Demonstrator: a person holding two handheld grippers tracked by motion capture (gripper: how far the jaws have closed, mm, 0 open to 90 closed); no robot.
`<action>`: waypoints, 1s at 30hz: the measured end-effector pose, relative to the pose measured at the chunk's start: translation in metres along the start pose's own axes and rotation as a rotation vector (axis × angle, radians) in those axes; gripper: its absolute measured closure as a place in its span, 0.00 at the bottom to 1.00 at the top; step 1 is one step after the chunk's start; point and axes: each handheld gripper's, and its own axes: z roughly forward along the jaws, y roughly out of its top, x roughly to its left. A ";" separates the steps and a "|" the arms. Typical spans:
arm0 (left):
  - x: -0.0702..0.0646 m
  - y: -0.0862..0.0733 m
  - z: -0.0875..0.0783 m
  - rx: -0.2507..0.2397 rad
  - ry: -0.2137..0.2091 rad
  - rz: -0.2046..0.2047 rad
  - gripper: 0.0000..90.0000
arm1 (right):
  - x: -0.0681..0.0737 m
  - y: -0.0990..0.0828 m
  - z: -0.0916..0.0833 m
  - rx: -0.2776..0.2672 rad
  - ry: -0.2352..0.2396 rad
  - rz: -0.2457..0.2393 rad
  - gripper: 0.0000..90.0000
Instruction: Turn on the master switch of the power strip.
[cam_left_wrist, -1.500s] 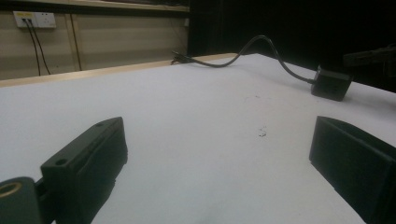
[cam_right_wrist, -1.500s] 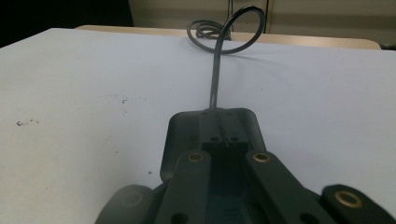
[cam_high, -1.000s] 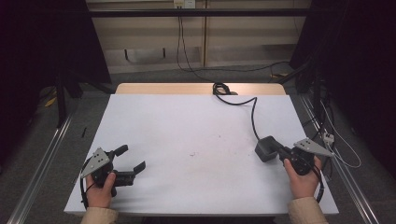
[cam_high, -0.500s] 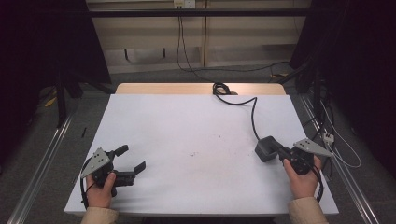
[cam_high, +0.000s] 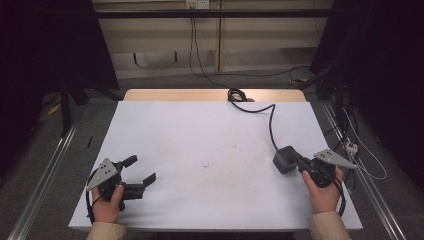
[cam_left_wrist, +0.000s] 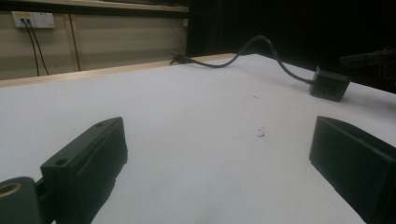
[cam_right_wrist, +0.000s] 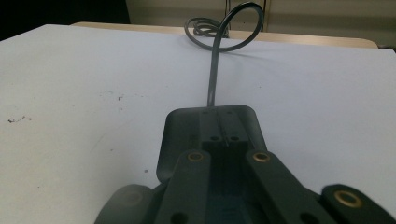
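While both hands sit near the front edge of the white table (cam_high: 200, 130), the right gripper (cam_high: 299, 163) has its jaws drawn in tight, and they look clamped on a dark power adapter (cam_high: 284, 159) that rests on the tabletop at the right side. From the right gripper view the jaws run straight over the top of that block (cam_right_wrist: 210, 126), so it's hard to see exactly where the pads meet it. Its cable (cam_high: 271, 125) snakes away toward the far edge and ends in a loose coil (cam_high: 238, 95) on the bare wooden strip there. Over on the left, the left gripper (cam_high: 141, 169) is spread wide with nothing between the jaws, well apart from the adapter. Nothing lies between the two, just a few small dark specks (cam_high: 206, 164) mid-table. Beyond the table there's a wall socket (cam_high: 197, 4) with cords hanging down.
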 end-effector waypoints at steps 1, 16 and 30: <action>0.000 0.000 0.000 0.000 0.000 0.000 0.04 | 0.000 0.000 0.000 0.001 -0.001 -0.001 1.00; 0.000 0.000 0.000 -0.003 0.000 -0.001 0.04 | 0.002 0.000 0.000 0.006 -0.015 -0.009 1.00; 0.000 0.000 0.000 -0.003 0.000 -0.003 0.04 | 0.004 0.001 0.000 0.014 -0.030 -0.025 1.00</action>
